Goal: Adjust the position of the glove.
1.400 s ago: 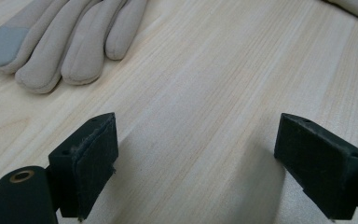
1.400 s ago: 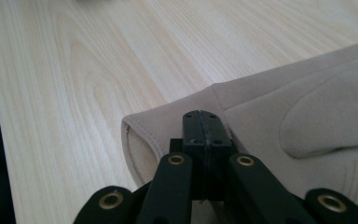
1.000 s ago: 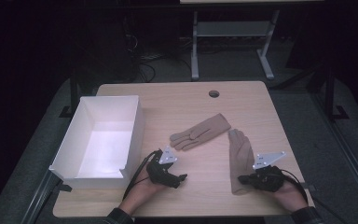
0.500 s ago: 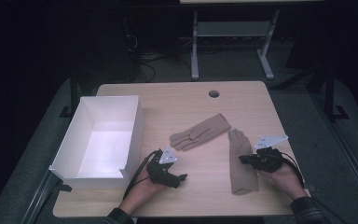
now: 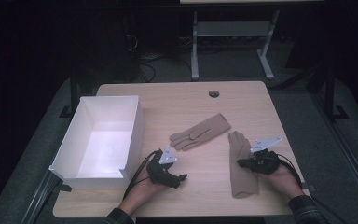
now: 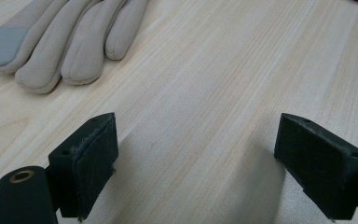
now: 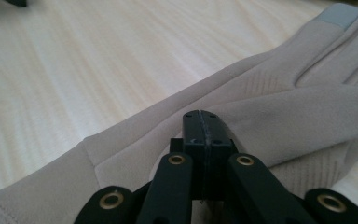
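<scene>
A white box sits on the wooden table, a metal stand behind.

dark lab: bare table, floor cables.

Dark room, grey floor, metal stand
</scene>
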The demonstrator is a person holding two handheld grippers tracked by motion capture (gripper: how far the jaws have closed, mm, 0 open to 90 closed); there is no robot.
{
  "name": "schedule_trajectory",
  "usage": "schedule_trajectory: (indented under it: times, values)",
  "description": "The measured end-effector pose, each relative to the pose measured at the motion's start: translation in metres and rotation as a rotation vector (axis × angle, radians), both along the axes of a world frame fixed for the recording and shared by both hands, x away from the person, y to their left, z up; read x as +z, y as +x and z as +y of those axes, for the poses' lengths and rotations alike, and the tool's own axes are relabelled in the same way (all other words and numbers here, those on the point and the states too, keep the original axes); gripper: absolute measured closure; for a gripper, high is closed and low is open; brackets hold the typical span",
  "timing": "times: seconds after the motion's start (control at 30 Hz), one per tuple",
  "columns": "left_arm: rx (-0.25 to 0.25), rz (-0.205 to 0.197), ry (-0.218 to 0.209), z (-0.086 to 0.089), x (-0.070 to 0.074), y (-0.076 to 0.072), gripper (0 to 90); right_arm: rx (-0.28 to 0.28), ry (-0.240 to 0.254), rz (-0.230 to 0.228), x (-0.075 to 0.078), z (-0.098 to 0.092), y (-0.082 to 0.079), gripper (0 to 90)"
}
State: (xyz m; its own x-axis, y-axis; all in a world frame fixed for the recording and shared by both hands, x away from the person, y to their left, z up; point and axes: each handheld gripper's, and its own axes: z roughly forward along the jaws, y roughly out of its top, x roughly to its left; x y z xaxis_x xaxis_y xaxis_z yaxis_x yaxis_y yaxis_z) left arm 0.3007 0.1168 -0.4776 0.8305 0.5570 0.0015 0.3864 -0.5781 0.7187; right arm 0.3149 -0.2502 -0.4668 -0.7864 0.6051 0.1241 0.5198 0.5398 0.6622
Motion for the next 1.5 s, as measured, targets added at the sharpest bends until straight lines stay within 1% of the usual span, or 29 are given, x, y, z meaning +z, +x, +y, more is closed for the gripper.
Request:
schedule_trajectory:
  times: [0.07, 0.17, 0.2, 0.3, 0.33, 0.37, 0.4, 0.43, 0.47, 0.5, 0.57, 0.6, 0.67, 0.7, 0.73, 0.77, 0.8, 0.87, 0.9, 0.97, 1.1, 1.2, 1.27, 1.3, 1.33, 1.4, 1.5]
  values:
    - [-0.002, -0.004, 0.002, 0.0, 0.0, 0.0, 12.8, 0.019, 0.0, 0.0, 0.0, 0.0, -0.004, 90.0]
    - [0.003, 0.004, -0.003, 0.0, 0.0, 0.0, 12.9, 0.034, -0.001, 0.015, 0.001, 0.001, -0.011, 90.0]
    - [0.003, 0.005, -0.003, 0.0, 0.0, 0.0, 12.8, 0.043, -0.005, 0.01, 0.001, 0.001, -0.013, 90.0]
    - [0.004, 0.005, -0.004, 0.0, 0.0, 0.0, 12.9, 0.044, -0.01, 0.008, 0.002, 0.002, -0.017, 89.9]
    - [0.004, 0.005, -0.004, 0.0, 0.0, 0.0, 12.8, 0.048, -0.003, 0.013, 0.002, 0.002, -0.016, 86.8]
    - [0.005, 0.005, -0.005, 0.0, 0.0, -0.001, 12.9, 0.049, 0.008, 0.023, 0.003, 0.001, -0.016, 81.8]
    - [0.006, 0.005, -0.005, 0.0, 0.0, -0.001, 12.9, 0.054, 0.034, 0.023, 0.004, -0.001, -0.015, 75.1]
    - [0.006, 0.005, -0.005, 0.0, 0.0, -0.001, 12.9, 0.038, 0.056, 0.022, 0.006, -0.003, -0.014, 71.3]
    - [0.006, 0.005, -0.004, 0.0, 0.0, -0.001, 12.9, 0.025, 0.066, 0.012, 0.008, -0.005, -0.014, 67.7]
    - [0.006, 0.006, -0.005, 0.0, 0.0, -0.001, 12.9, 0.011, 0.065, -0.018, 0.01, -0.007, -0.014, 63.8]
    - [0.006, 0.006, -0.005, 0.0, 0.0, -0.001, 12.8, -0.022, 0.071, -0.051, 0.014, -0.012, -0.014, 57.3]
    - [0.006, 0.006, -0.005, 0.0, 0.0, -0.001, 12.8, -0.04, 0.065, -0.07, 0.014, -0.015, -0.014, 54.0]
    - [0.005, 0.006, -0.004, 0.0, 0.0, -0.001, 12.8, -0.089, 0.062, -0.088, 0.013, -0.023, -0.011, 47.1]
    - [0.005, 0.006, -0.004, 0.0, 0.0, -0.001, 12.8, -0.089, 0.062, -0.088, 0.013, -0.023, -0.011, 47.1]
    - [0.006, 0.006, -0.005, 0.0, 0.0, -0.001, 12.8, -0.142, 0.051, -0.109, 0.011, -0.031, -0.008, 41.7]
    - [0.006, 0.006, -0.005, 0.0, 0.0, -0.001, 12.8, -0.142, 0.051, -0.109, 0.011, -0.031, -0.008, 41.7]
    - [0.009, 0.005, -0.011, -0.001, 0.0, -0.001, 12.8, -0.192, 0.041, -0.108, 0.008, -0.038, -0.004, 35.5]
    - [0.007, 0.003, -0.008, 0.0, 0.0, -0.001, 12.8, -0.223, 0.032, -0.108, 0.006, -0.044, -0.001, 32.7]
    - [0.006, 0.002, -0.008, 0.0, 0.0, -0.001, 12.8, -0.252, 0.024, -0.111, 0.004, -0.047, 0.001, 30.6]
    - [0.004, 0.001, -0.008, 0.0, 0.0, 0.0, 12.8, -0.281, 0.014, -0.114, 0.002, -0.051, 0.005, 27.6]
    - [0.0, -0.001, -0.007, 0.0, 0.0, 0.0, 12.8, -0.34, -0.004, -0.108, -0.004, -0.059, 0.013, 25.5]
    - [0.0, -0.001, -0.007, 0.0, 0.0, 0.0, 12.8, -0.363, -0.019, -0.114, -0.007, -0.062, 0.015, 24.0]
    - [-0.001, -0.002, -0.005, 0.0, 0.0, 0.0, 12.8, -0.367, -0.024, -0.111, -0.008, -0.063, 0.016, 23.5]
    - [-0.002, -0.002, -0.004, 0.0, 0.0, 0.0, 12.8, -0.383, -0.036, -0.115, -0.01, -0.064, 0.017, 22.9]
    - [-0.002, -0.002, -0.004, 0.0, 0.0, 0.0, 12.8, -0.383, -0.036, -0.115, -0.01, -0.064, 0.017, 22.9]
    - [-0.003, -0.003, -0.003, 0.0, 0.0, 0.0, 12.8, -0.4, -0.047, -0.119, -0.011, -0.064, 0.018, 22.4]
    - [-0.003, -0.003, -0.003, 0.0, 0.0, 0.0, 12.8, -0.412, -0.042, -0.117, -0.012, -0.064, 0.02, 22.1]
